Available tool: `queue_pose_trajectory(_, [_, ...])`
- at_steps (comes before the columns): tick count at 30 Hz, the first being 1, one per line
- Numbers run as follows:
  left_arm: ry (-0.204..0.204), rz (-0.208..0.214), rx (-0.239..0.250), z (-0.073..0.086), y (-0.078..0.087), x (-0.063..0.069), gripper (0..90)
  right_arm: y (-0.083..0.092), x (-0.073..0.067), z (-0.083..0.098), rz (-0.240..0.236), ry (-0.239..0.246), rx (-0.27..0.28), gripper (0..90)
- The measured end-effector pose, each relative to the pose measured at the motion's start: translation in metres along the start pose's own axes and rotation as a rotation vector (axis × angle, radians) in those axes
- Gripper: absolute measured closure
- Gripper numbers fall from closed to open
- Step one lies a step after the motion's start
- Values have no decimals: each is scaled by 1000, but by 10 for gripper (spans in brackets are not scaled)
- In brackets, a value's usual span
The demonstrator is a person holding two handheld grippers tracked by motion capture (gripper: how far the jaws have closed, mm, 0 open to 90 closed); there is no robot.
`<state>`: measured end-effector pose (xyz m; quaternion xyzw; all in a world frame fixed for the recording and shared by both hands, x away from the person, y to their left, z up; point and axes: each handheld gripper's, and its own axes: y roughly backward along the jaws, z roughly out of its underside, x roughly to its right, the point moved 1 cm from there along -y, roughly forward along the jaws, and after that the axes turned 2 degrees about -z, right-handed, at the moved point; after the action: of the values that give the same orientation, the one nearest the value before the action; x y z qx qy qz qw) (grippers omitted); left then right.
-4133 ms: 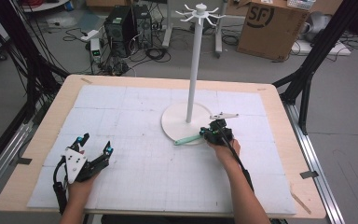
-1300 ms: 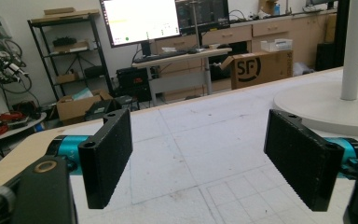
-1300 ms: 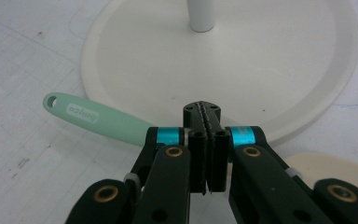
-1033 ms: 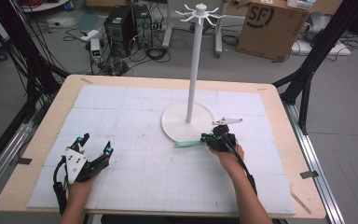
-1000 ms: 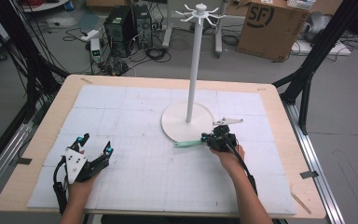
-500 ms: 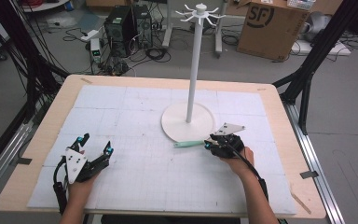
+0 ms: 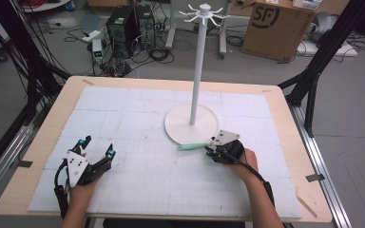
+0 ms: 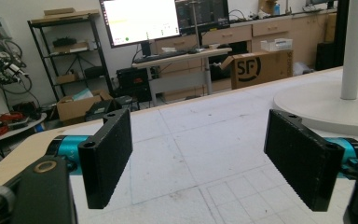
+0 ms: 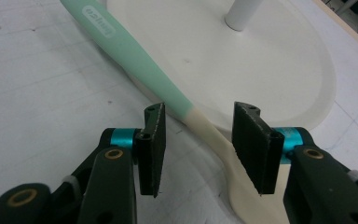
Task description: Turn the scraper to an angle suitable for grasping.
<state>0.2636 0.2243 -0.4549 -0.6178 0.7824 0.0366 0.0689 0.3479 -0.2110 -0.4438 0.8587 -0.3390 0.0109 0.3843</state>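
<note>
A green-and-cream spatula (image 7: 193,147) lies flat on the tabletop (image 7: 138,118), its green handle pointing away from the right claw (image 7: 212,151) and its cream end resting against the rim of the white rack base (image 7: 191,124). Seen in the right gripper view, the right claw (image 9: 198,149) has just been opening: its jaws stand roughly half apart with the spatula (image 9: 135,51) running between them, and the pads press on nothing, so the tool appears to have been let go. The rack pole (image 7: 198,61) rises from the base to a ring of bare hooks (image 7: 202,10), which suggests that if the tool is meant to hang there, all of that work is left. The left claw (image 7: 96,151) rests near the tabletop's near-left part, well apart from the spatula, its jaws (image 8: 205,158) wide open and holding nothing. Room to move is generous: the white mat around both hands is bare, the tabletop's near edge lies just behind the forearms, and the pole and its base are the one upright obstacle, close ahead of the right hand (image 7: 247,164).
</note>
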Motion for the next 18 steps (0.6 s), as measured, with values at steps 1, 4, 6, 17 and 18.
queue_pose_trajectory(1, [0, 0, 0, 0, 0, 0, 241, -1, 0, 0, -2, -9, 0, 549])
queue_pose_trajectory(4, [0, 0, -1, 0, 0, 0, 241, -2, 1, 1, -9, -3, -2, 548])
queue_pose_trajectory(6, [0, -1, 1, 0, 0, 0, 241, -2, 1, 1, -9, 5, 5, 546])
queue_pose_trajectory(17, [0, 0, -1, 0, 0, 0, 241, -4, 3, 2, -29, -7, 15, 538])
queue_pose_trajectory(18, [0, -1, 0, 0, 0, 0, 241, -5, 3, 2, -31, -4, 14, 539])
